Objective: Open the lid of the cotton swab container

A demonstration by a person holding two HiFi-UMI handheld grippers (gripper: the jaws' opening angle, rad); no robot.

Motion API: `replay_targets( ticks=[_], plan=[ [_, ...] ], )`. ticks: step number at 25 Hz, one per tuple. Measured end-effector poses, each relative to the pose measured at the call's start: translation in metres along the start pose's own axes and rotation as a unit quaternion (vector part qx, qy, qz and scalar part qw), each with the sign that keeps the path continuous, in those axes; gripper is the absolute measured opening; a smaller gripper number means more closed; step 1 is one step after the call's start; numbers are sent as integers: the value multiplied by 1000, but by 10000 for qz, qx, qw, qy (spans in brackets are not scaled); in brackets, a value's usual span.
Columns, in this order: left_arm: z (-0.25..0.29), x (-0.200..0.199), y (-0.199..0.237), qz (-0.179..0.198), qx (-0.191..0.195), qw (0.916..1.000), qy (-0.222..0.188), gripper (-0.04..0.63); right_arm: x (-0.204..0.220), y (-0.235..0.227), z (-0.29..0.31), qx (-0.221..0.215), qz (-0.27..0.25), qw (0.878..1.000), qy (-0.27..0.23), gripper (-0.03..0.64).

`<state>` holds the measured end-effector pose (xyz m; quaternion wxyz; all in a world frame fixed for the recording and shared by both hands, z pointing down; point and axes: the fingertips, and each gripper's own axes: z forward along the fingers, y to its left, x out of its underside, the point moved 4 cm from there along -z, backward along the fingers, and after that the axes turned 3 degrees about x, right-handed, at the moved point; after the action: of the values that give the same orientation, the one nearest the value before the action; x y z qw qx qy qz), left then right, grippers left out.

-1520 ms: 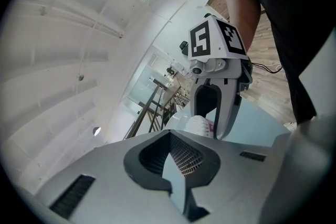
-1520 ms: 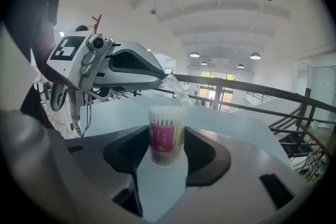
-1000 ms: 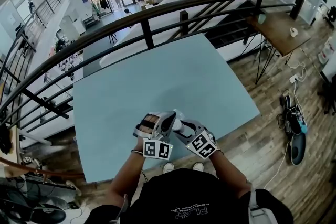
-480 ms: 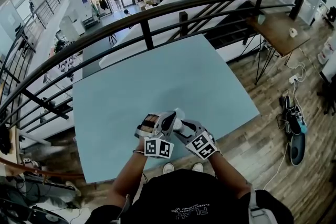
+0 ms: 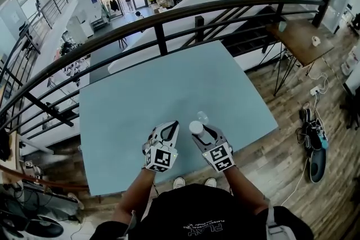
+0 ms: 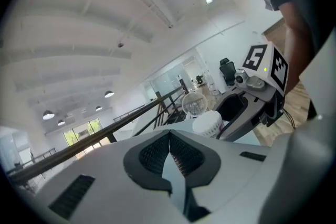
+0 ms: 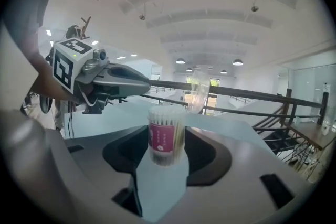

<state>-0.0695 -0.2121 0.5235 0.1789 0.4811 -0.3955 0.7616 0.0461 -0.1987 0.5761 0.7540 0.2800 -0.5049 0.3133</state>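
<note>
Swabs show bare at the top of the cotton swab container, which stands upright, clamped low on its body between the jaws of the right gripper, above the near part of the blue surface. Its clear lid is off and just beyond it; whether it rests on the surface I cannot tell. The left gripper hangs beside, jaws pressed together on nothing. The tub looks light, thin-walled and smooth; a gentle hold on the labelled wall suits it, kept upright lest swabs spill.
</note>
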Motion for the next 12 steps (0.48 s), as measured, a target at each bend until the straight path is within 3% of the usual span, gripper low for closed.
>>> replay_targets(
  ticks=[4,12],
  plan=[
    [-9,7,11,-765,-104,9970,-98,14,-3,-7,-3,186,73,9996,-183,224],
    [-19,17,4,-1411,-133,9899,-105,12,-12,-11,-14,479,189,9976,-458,224]
  ],
)
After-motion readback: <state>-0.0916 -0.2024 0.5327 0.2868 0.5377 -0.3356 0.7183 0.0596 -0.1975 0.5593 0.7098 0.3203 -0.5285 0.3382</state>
